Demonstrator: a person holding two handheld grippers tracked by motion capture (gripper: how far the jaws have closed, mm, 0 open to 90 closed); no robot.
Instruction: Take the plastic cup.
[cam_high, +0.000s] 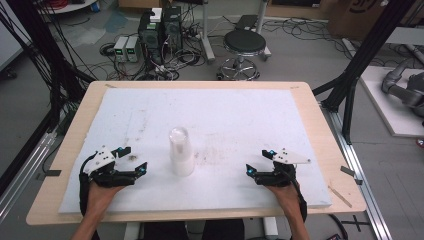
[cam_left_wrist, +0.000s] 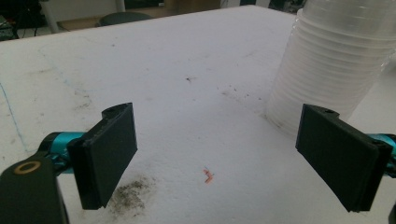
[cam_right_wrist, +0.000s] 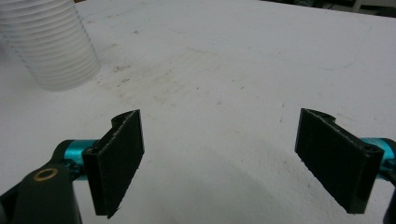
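High view puts the left gripper (cam_high: 134, 159) at lower left and the right gripper (cam_high: 259, 161) at lower right, each resting low on the white foam board (cam_high: 240, 105) with its jaws spread wide and nothing between them. Both sit either side of the stack of clear plastic cups (cam_high: 180, 151), which stands upside down at the middle of the frame, apart from either gripper; that flanking stance looks like a ready position for reaching in from both sides. Left gripper view brings the stack (cam_left_wrist: 332, 65) close at upper right, its nested rims showing as ridges, with a dark smudge (cam_left_wrist: 133, 196) and a small red scrap (cam_left_wrist: 208, 175) on the board. Right gripper view has the stack (cam_right_wrist: 50, 44) at upper left, farther off.
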